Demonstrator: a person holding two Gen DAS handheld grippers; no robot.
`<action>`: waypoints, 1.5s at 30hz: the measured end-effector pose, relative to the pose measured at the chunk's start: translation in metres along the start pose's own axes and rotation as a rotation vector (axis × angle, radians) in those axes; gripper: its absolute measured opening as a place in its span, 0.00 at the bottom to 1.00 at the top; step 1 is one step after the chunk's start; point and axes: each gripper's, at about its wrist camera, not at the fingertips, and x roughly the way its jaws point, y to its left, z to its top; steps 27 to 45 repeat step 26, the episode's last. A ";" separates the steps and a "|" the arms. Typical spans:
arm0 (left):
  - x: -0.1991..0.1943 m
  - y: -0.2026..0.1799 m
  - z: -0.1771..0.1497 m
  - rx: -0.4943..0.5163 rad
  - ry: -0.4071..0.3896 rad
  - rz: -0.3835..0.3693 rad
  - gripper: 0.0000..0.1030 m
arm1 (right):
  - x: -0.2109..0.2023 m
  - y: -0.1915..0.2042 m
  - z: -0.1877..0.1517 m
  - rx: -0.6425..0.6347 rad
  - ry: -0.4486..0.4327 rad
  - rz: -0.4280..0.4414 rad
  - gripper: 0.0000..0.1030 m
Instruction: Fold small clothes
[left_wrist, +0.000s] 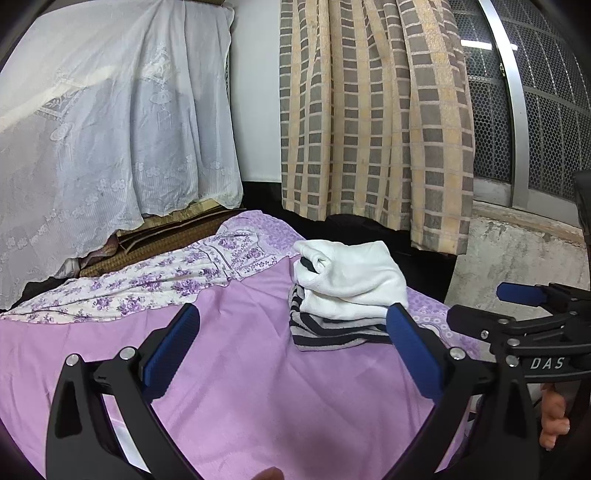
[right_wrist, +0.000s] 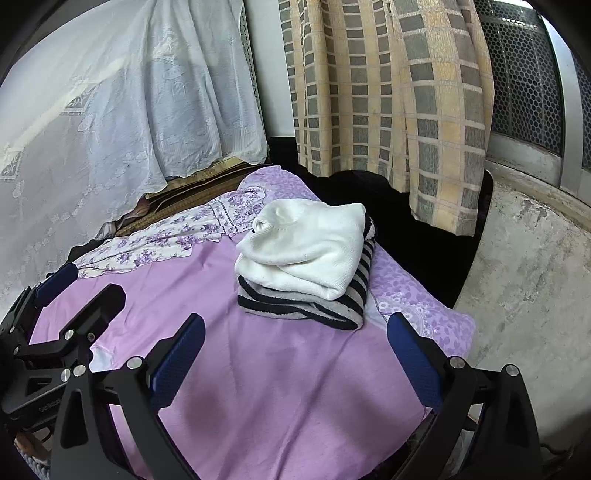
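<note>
A folded white garment (left_wrist: 351, 277) (right_wrist: 306, 247) lies on top of a folded black-and-grey striped garment (left_wrist: 332, 334) (right_wrist: 314, 306), stacked at the far right of a pink cloth (left_wrist: 240, 369) (right_wrist: 277, 369). My left gripper (left_wrist: 291, 339) is open and empty, held over the pink cloth just short of the stack. My right gripper (right_wrist: 295, 350) is open and empty, also in front of the stack; it shows at the right of the left wrist view (left_wrist: 524, 306). The left gripper shows at the left of the right wrist view (right_wrist: 74, 288).
A purple floral sheet (left_wrist: 159, 284) (right_wrist: 192, 232) lies behind the pink cloth. A white lace cloth (left_wrist: 110, 129) hangs at the left, a checked curtain (left_wrist: 369, 110) (right_wrist: 388, 92) at the back. A concrete ledge (right_wrist: 535, 277) and meshed window (left_wrist: 546, 110) are at the right.
</note>
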 end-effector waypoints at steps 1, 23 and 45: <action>0.002 0.000 0.000 -0.005 0.008 -0.007 0.96 | 0.001 0.000 -0.001 0.001 0.002 0.001 0.96; 0.011 0.001 -0.003 -0.023 0.031 -0.003 0.96 | 0.004 -0.002 -0.005 0.010 0.015 0.013 0.96; 0.011 0.004 -0.003 -0.033 0.033 0.000 0.96 | 0.004 -0.001 -0.005 0.008 0.014 0.013 0.96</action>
